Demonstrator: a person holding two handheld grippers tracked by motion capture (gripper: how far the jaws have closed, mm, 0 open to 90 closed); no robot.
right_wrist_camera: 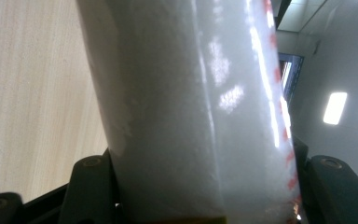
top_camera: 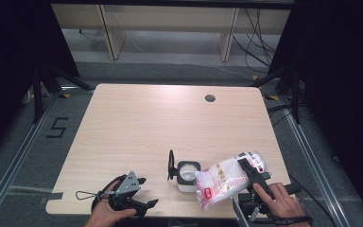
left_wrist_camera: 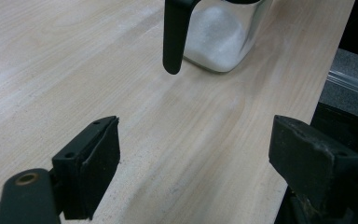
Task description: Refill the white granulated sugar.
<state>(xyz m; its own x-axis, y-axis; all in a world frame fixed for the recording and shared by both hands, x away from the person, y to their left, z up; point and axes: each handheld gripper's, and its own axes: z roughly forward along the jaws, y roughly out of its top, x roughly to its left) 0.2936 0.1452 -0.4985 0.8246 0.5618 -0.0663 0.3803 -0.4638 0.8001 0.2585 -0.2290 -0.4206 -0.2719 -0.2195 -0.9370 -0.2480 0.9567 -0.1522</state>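
I count one bag point(top_camera: 224, 182) of white granules, one clear jar point(top_camera: 187, 174) with a black hinged lid point(top_camera: 170, 165), two grippers and one table point(top_camera: 160, 118). I take the jar as my landmark.

My right gripper point(top_camera: 248, 172) clamps the bag, its jaws pressed against the bag's two sides; in the right gripper view the white plastic point(right_wrist_camera: 191, 107) rises between them. The bag sits just right of the jar, lifted and tilted. Its long axis runs from the upper right, away from the jar, down to the lower left, where its crumpled end with the red mark hangs just beside the jar's mouth. Whether it touches the rim, I cannot tell.

The jar stands upright near the table's near edge, its lid swung open on the left side. In the left gripper view I see white granules in its bottom point(left_wrist_camera: 216, 35).

My left gripper point(top_camera: 142, 191) is left of the jar, well apart from it, jaws spread wide with nothing between them, pointing toward the jar.
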